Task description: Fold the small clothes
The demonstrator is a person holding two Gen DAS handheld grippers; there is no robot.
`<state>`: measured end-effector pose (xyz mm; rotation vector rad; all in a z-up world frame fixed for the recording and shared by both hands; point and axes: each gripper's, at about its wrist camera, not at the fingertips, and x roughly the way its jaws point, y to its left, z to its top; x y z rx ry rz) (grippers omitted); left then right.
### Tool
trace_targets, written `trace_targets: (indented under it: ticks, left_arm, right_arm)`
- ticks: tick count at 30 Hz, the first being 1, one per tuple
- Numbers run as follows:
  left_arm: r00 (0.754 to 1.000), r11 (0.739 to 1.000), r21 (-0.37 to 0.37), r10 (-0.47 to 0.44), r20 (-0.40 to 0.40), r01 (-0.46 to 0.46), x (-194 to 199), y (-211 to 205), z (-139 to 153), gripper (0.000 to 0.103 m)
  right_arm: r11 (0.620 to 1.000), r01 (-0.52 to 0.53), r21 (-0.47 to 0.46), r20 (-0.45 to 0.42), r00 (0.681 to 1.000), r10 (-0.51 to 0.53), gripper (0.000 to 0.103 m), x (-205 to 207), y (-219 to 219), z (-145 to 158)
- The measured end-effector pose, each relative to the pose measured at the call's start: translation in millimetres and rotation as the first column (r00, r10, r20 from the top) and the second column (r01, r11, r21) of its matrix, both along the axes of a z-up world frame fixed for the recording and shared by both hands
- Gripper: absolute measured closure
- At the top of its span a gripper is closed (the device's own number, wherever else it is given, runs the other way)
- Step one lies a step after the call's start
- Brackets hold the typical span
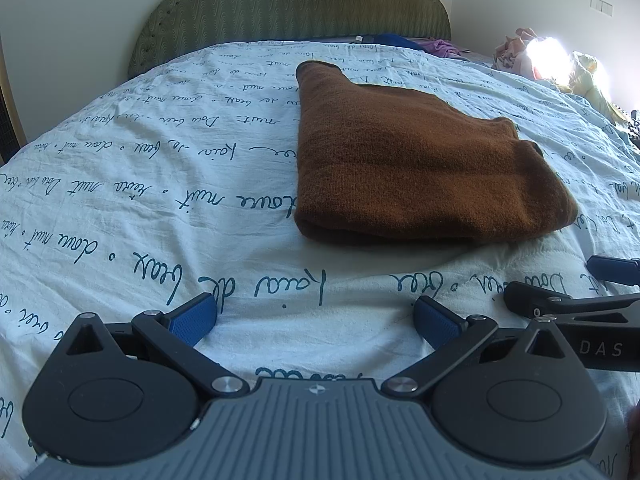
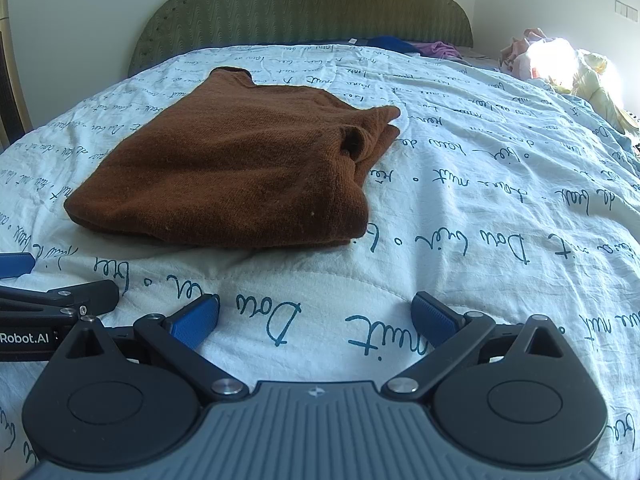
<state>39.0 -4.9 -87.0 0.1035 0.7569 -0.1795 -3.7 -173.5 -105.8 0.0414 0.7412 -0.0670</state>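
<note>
A brown knitted garment (image 1: 420, 160) lies folded into a thick flat bundle on the bed; it also shows in the right wrist view (image 2: 240, 164). My left gripper (image 1: 316, 320) is open and empty, low over the sheet, short of the garment's near edge. My right gripper (image 2: 316, 320) is open and empty, in front of the garment's near right corner. The two grippers sit side by side: the right one shows at the right edge of the left wrist view (image 1: 580, 292), the left one at the left edge of the right wrist view (image 2: 48, 292).
The bed has a pale blue sheet (image 1: 160, 200) printed with dark script. A green padded headboard (image 1: 292, 4) stands at the far end. Blue and purple clothes (image 2: 412, 46) lie by the headboard. A pile of pale clothes (image 2: 560, 64) lies at the far right.
</note>
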Motion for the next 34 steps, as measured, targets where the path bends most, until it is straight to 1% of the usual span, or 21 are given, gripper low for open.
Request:
trace_targets:
  ticks: [24,30,34]
  left_arm:
    - [1.000,1.000,-0.001,0.000,0.001,0.000,-0.1,0.0,0.3,0.000]
    - [1.000,1.000,-0.030,0.000,0.006,0.000,-0.3,5.0,1.3,0.000]
    - [1.000,1.000,-0.014,0.000,0.004,0.000,0.7,2.7,1.3,0.000]
  right_arm:
    - [1.000,0.000,0.000,0.000,1.000,0.000,0.000,-0.2,0.1,0.0]
    - [1.000,-0.001,-0.003,0.001,1.000,0.001,0.000,-0.8,1.0,0.3]
    - [1.000,-0.001,-0.003,0.001,1.000,0.001,0.000,-0.8,1.1,0.3]
